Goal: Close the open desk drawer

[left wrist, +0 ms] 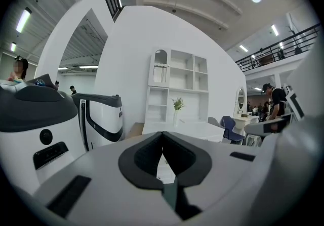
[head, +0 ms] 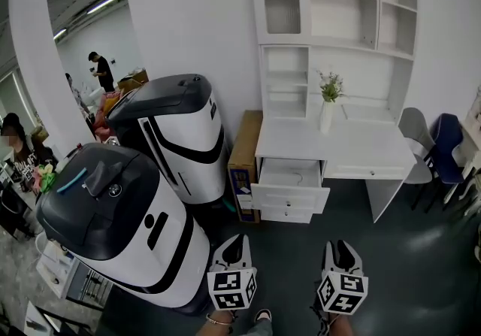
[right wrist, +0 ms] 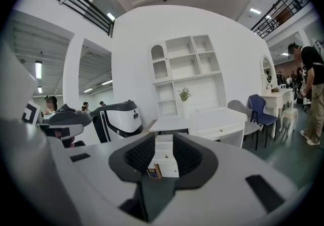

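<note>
Desk drawer (head: 289,195), white, boxy, smooth, open

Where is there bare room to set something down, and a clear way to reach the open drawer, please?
The desk top is bare apart from the vase at its back. The dark floor before the open drawer gives a free approach. Crowded: cardboard box and two white machines on the left, chairs on the right.

The 2 grippers are held low, side by side, pointing forward. The left gripper's (head: 235,243) jaw tips touch, holding nothing; the right gripper's (head: 342,247) jaws stand apart, empty.
</note>
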A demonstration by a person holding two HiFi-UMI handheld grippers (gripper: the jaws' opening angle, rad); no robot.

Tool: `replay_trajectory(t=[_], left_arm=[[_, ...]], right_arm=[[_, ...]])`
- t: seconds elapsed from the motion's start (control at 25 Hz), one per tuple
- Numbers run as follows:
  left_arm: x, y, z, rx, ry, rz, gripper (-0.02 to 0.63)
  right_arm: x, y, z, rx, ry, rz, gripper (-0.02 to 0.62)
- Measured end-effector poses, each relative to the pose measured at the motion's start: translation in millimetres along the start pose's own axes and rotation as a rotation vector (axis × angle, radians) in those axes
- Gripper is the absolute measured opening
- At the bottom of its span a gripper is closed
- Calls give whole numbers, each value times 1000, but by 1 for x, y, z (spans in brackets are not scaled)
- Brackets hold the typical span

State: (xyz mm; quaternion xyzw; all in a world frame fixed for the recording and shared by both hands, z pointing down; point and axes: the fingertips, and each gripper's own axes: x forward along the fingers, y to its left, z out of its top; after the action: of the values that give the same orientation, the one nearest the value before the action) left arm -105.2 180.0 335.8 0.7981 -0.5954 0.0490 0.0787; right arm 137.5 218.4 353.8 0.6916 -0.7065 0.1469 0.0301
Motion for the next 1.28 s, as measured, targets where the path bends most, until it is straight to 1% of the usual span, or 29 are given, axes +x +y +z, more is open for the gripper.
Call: replay_trajectory(t=[0.24, 0.44, 0.6, 0.8, 1.08, 1.28], left_arm=[[56, 24, 19, -5, -16, -17, 18], [95, 37, 26, -8, -13, -35, 17], [117, 47, 23, -2, 3, -48, 18], [137, 50, 13, -9, 39, -54, 17], [170, 62, 5, -21, 58, -35, 17], [210, 66, 14, -20, 54, -15, 17]], right_arm=[[52, 6, 20, -1, -10, -23, 115], [88, 9, 31, 1, -18, -42, 114], [107, 10, 28, 16, -11, -59, 110], [125, 6, 20, 23, 27, -73, 110], [166, -1, 23, 18, 33, -69, 110], [211, -10, 41, 11, 28, -52, 112]])
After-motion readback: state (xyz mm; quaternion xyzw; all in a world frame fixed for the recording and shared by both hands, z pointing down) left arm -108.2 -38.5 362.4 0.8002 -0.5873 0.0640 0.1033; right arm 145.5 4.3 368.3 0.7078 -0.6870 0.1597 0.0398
